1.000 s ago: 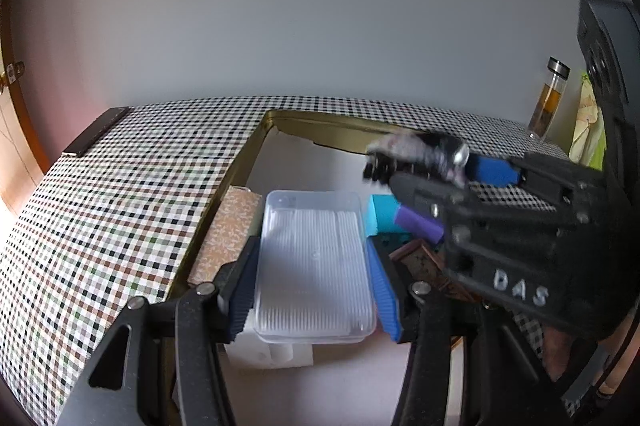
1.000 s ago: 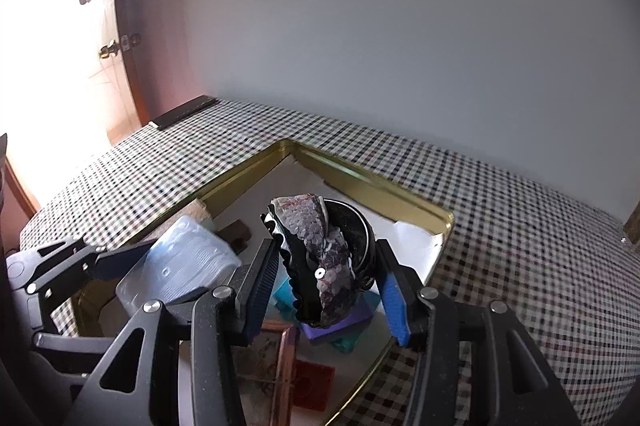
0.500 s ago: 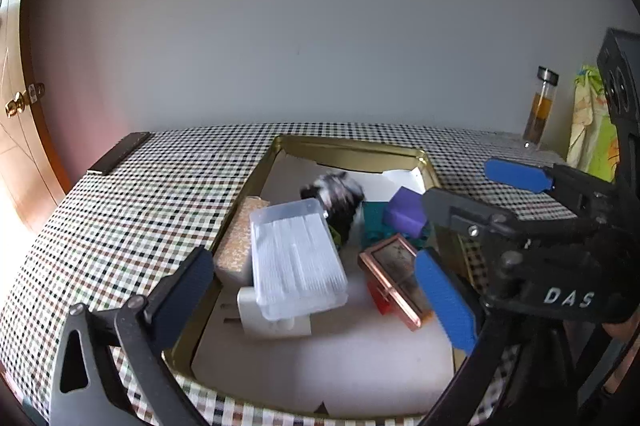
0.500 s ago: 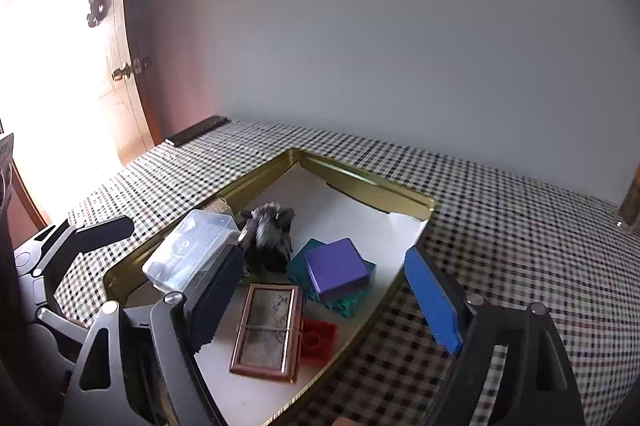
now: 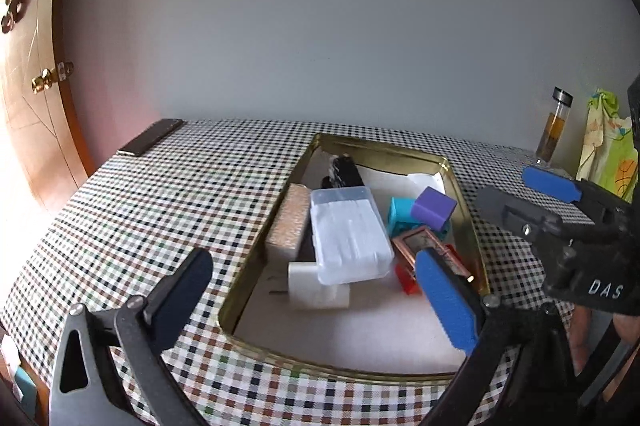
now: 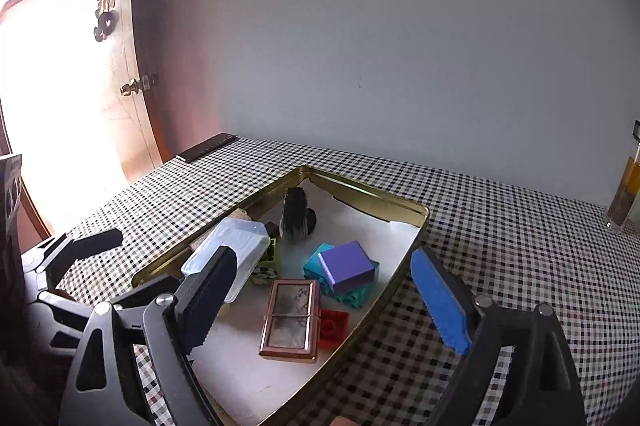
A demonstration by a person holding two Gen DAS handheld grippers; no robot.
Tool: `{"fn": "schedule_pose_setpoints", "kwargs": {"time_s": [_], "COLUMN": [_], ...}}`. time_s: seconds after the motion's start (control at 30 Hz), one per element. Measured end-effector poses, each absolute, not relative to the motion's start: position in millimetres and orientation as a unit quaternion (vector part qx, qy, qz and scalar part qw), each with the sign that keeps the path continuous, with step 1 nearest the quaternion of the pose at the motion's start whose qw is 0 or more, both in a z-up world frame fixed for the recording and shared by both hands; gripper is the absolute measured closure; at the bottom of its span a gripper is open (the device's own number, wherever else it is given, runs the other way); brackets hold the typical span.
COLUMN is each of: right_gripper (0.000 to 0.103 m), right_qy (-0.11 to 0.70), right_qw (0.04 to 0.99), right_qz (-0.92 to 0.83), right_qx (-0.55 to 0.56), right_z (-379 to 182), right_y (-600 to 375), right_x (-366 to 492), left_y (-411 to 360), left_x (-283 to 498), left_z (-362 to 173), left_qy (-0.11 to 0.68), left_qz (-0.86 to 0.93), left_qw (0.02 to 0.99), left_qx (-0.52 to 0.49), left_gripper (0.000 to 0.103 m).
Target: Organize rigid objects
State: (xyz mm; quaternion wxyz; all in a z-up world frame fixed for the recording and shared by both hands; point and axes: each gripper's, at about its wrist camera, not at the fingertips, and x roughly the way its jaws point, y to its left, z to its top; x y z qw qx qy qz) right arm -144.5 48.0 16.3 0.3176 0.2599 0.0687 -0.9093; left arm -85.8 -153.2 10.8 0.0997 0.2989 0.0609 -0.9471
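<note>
A gold metal tray lined with white paper sits on the checkered table. In it lie a clear plastic box, a dark sequined item, a purple block on teal blocks, a copper-framed case, a red brick, a glittery tan box and a white block. My left gripper is open and empty above the tray's near end. My right gripper is open and empty above the tray, and it also shows in the left wrist view.
A dark flat bar lies at the table's far left corner. A glass bottle of amber liquid stands at the far right beside a yellow-green cloth. A wooden door is on the left.
Both grippers opened and drew back up from the tray. The left one let go of the clear box, the right one let go of the sequined item, which now stands at the tray's far end.
</note>
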Motion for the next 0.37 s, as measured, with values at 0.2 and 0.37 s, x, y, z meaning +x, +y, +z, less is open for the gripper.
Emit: {"fn": "schedule_pose_setpoints", "kwargs": {"time_s": [0.2,0.37], "right_gripper": [0.012,0.012], "right_qy": [0.066,0.060], "right_qw": [0.316,0.314], "right_qz": [-0.909,-0.909], "right_qx": [0.265,0.267], "right_z": [9.8,7.2], "right_y": [47.1,54.1], "right_x": [-141.5,-142.3], "left_y": [-150.3,-148.1], "left_x": [-81.7,-79.3], "left_z": [8.4,9.4], "left_qy": [0.054,0.049], "left_qz": [-0.950,-0.951], "left_qw": [0.099,0.105], "left_qx": [0.291,0.287], "left_gripper": [0.001,0.001]}}
